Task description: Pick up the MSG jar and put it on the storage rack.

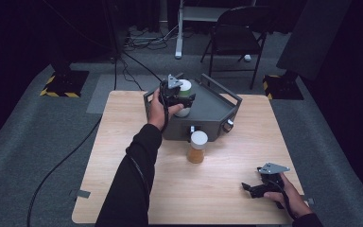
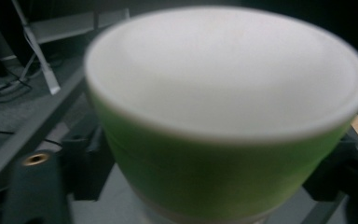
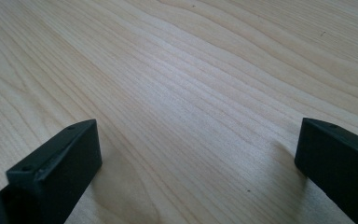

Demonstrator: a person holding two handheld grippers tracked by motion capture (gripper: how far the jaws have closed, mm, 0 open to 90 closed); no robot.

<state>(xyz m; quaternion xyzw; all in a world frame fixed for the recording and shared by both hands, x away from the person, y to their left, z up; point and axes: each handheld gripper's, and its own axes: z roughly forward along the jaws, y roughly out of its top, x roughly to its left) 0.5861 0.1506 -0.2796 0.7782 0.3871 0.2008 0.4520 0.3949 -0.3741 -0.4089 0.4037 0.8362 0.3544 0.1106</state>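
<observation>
We have the green cup (image 2: pixel 223 168) between the jaws of our left gripper (image 1: pixel 178 100), over the grey tray (image 1: pixel 217 113) at the far side of the table (image 1: pixel 123 189). The jaws stand on both sides of its wall, but we cannot tell whether the pads press on it or only stand beside it. The cup has a white lid (image 2: pixel 228 70), and we judge it light and a little soft, probably plastic or paper, so a hard squeeze could dent it; the wall looks smooth and may slip. The best place to take it seems the middle of the wall, under the lid rim, with one jaw at each side. A second cup (image 1: pixel 197 147), amber with a white lid, stands on the table just in front of the tray, well apart from both grippers. Our right gripper (image 1: pixel 257 189) rests low over the table near its close right corner, its jaws wide apart with bare wood between them. The table is pale wood, flat and smooth. Around it are grey carpet, cables, a folding chair (image 1: pixel 238 33) and dark walls.
</observation>
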